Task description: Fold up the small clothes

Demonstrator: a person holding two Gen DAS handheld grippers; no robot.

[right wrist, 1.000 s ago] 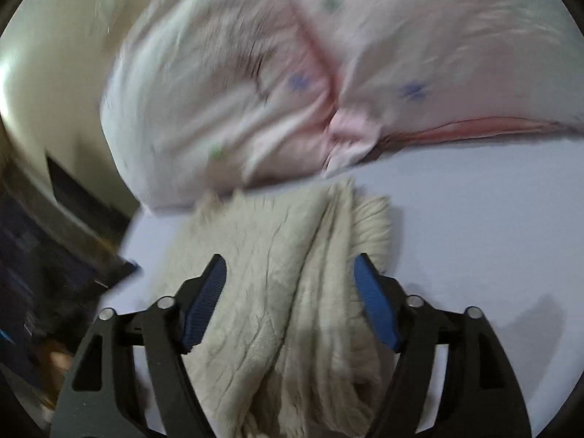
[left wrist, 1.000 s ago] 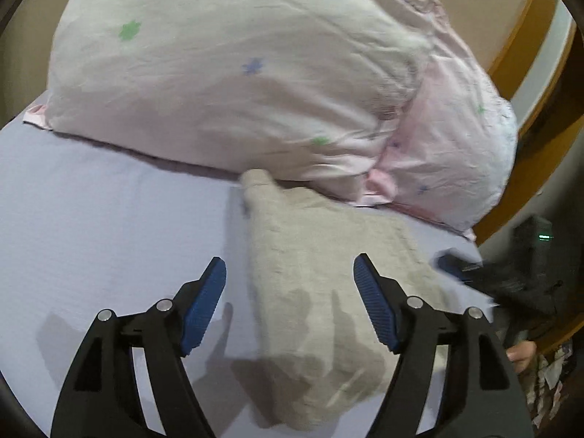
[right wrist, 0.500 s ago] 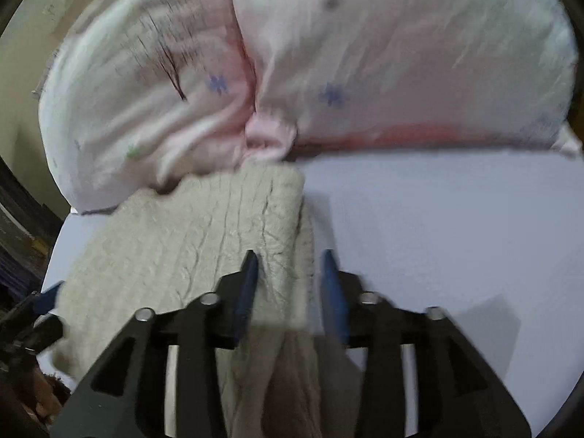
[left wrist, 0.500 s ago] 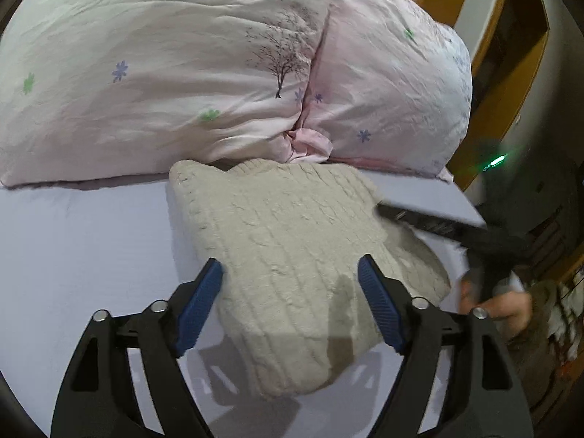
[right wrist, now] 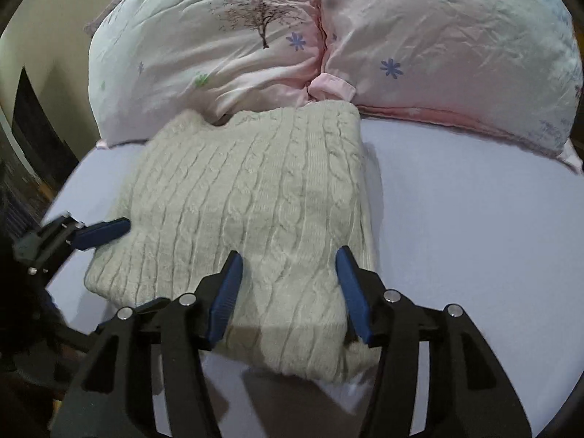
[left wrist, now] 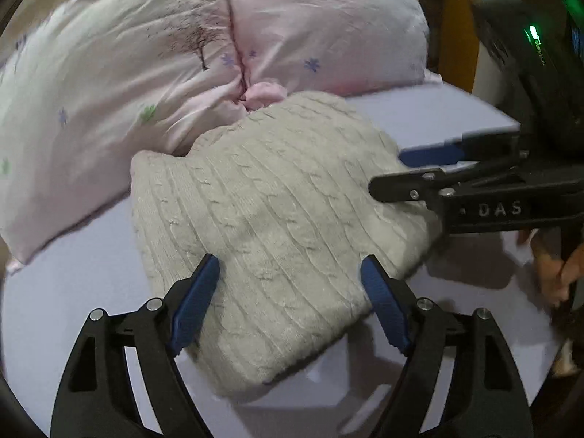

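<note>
A cream cable-knit sweater (left wrist: 270, 219) lies folded into a compact block on the lavender sheet (left wrist: 73, 292). It also shows in the right wrist view (right wrist: 255, 200). My left gripper (left wrist: 290, 299) is open, its blue pads straddling the sweater's near end just above it, holding nothing. My right gripper (right wrist: 288, 292) is open too, its pads over the sweater's near edge, empty. The right gripper also shows side-on in the left wrist view (left wrist: 430, 168), at the sweater's right edge. The left gripper's fingers (right wrist: 98, 233) show at the sweater's left edge.
Two pink pillows (right wrist: 292, 43) with flower and tree prints lie against the sweater's far edge. The sheet's edge (left wrist: 485, 109) drops off at the right, with a wooden frame (left wrist: 456, 18) beyond. A hand (left wrist: 554, 266) holds the right gripper.
The right gripper's jaws, nearly closed half a second ago, have opened wide. Both grippers swung round the sweater and came closer together. The sweater now lies as a flatter, tidier folded block.
</note>
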